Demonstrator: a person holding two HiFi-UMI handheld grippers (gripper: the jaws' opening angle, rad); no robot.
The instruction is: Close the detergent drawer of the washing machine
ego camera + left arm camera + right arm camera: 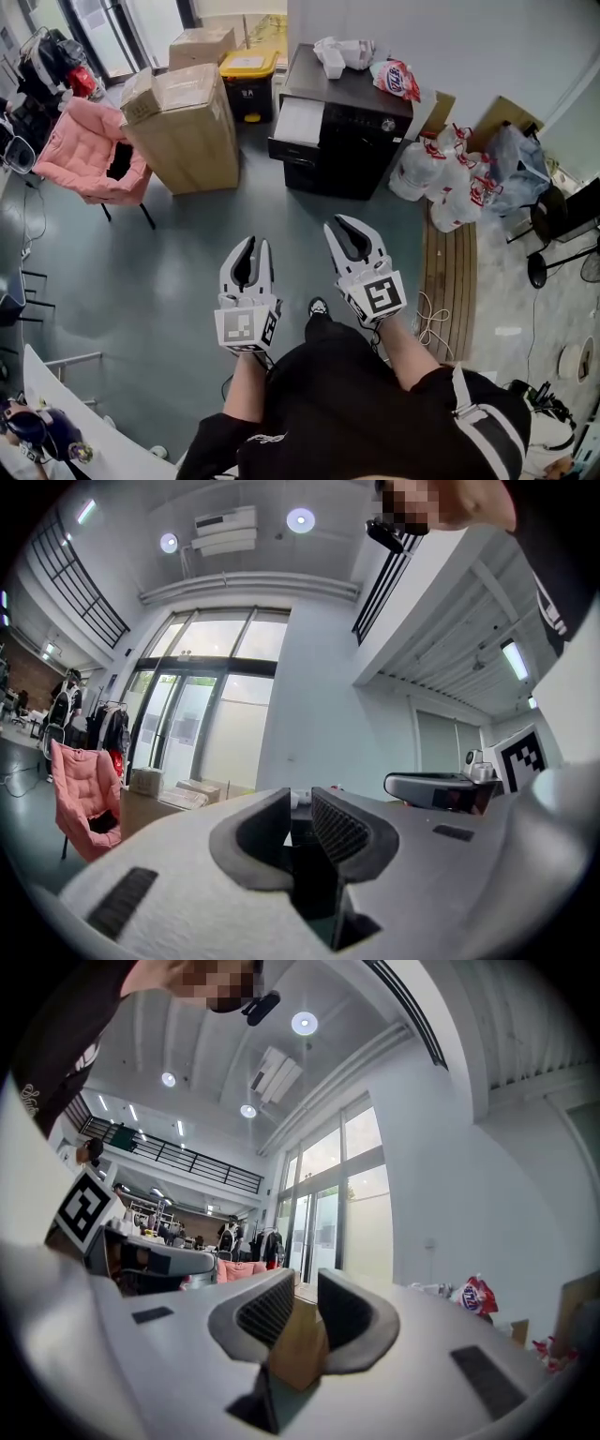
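A black washing machine (361, 131) stands on the grey floor ahead of me, by the white wall. Its detergent drawer (298, 122) sticks out of the machine's left side and shows a pale top. My left gripper (253, 246) and my right gripper (353, 228) are held side by side over the floor, well short of the machine, both pointing towards it. The left gripper (300, 803) has a narrow gap between its jaws with nothing in it. In the right gripper (305, 1288) a narrow gap stands empty too.
A tall cardboard box (183, 127) and a yellow-lidded black bin (248, 80) stand left of the machine, a pink chair (89, 150) further left. White bags (445, 178) pile up at its right, beside wooden planks (448, 272). A detergent bag (396, 80) lies on top.
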